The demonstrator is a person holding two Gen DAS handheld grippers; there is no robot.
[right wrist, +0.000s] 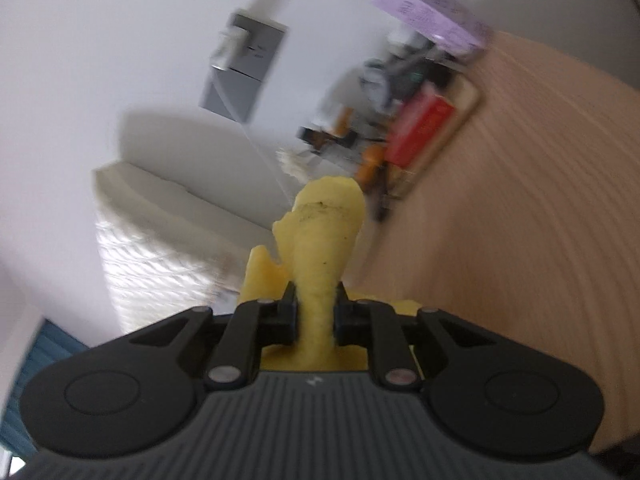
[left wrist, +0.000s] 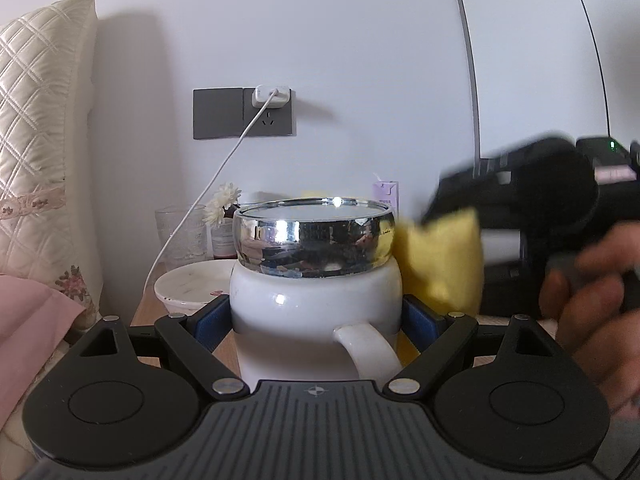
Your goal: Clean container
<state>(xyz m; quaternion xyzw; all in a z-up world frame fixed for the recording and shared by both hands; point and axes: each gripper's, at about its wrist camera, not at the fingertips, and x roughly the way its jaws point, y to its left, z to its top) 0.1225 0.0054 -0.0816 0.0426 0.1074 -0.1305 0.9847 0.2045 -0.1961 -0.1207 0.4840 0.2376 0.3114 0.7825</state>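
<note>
2 grippers were at work. The left gripper (left wrist: pixel 318 320) had its blue-padded jaws closed against the sides of a white ceramic mug-shaped container (left wrist: pixel 316 304) with a chrome band round its rim, handle (left wrist: pixel 370 346) turned toward the camera; whether it stood on the wooden bedside table (left wrist: pixel 146 314) or was lifted could not be told. The right gripper (right wrist: pixel 316 316) was nearly closed, pinching a soft yellow sponge cloth (right wrist: pixel 320 240) — blurred, just right of the chrome band in the left view.

Judged risks: a sideways push from the cloth could twist the smooth glazed container between only 2 pads. Behind it on the left stood a white dish (left wrist: pixel 188 286) and a clear glass tumbler (left wrist: pixel 180 236) — a swing might strike them. The thin pinch might also let the cloth slide out.
</note>
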